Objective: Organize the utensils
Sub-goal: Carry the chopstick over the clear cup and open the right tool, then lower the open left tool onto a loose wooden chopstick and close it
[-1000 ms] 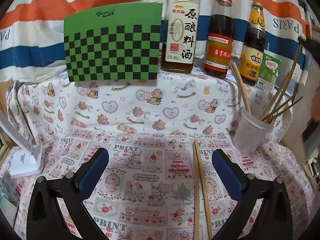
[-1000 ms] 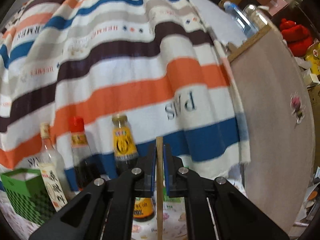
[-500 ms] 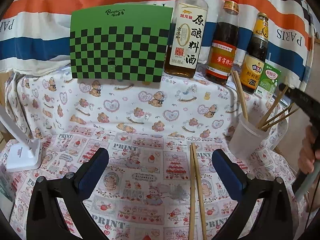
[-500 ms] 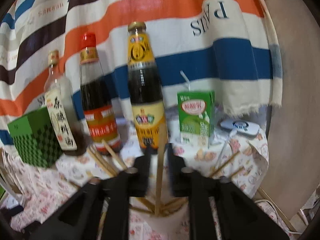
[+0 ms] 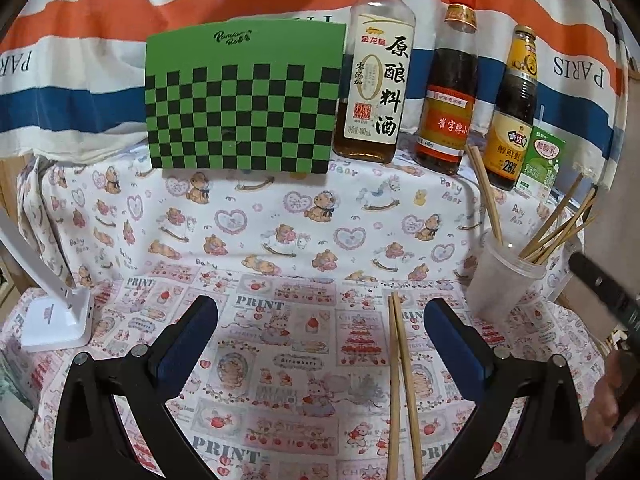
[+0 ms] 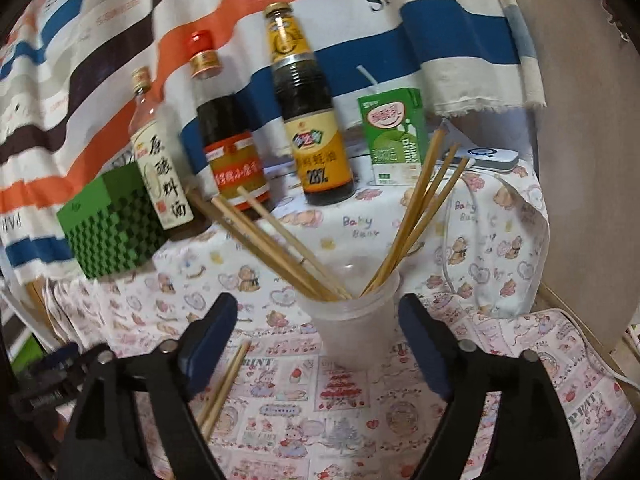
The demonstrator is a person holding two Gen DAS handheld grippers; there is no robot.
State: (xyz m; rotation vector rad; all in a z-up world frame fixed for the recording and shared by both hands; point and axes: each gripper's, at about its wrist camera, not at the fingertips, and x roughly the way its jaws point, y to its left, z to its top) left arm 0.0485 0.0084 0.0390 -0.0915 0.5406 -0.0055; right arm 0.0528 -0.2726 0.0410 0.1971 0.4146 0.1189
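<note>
Three bottles stand in a row at the back of the desk (image 5: pixel 280 216): a clear cooking-wine bottle (image 5: pixel 376 76) with a white label, a dark bottle with a red cap (image 5: pixel 450 88), and a dark bottle with a yellow label (image 5: pixel 512 116). Just beside the last is one green drink carton (image 5: pixel 543 164) with a straw. One green checkered box (image 5: pixel 244 100) stands to the left of the bottles, and one white lamp base (image 5: pixel 56 320) sits at the desk's left edge.

One translucent plastic cup (image 6: pixel 356 320) stands upright on the printed cloth, near the desk's right side. It holds chopsticks in two fans: about three or four leaning left (image 6: pixel 276 244) and about three or four leaning right (image 6: pixel 424 204); the exact count is hard to tell where they overlap at the rim. Two more loose chopsticks (image 5: pixel 400 384) lie side by side on the cloth, nearly touching, well apart from the cup.

The left tool (image 5: pixel 320 344) hovers over the cloth with its jaws spread wide and nothing between them; the loose pair lies between its fingers, closer to the right one. The right tool (image 6: pixel 316 344) is likewise wide open and empty, its fingers flanking the cup without touching it. In the left wrist view, part of the right tool and the hand (image 5: pixel 612 400) holding it show at the right edge.
</note>
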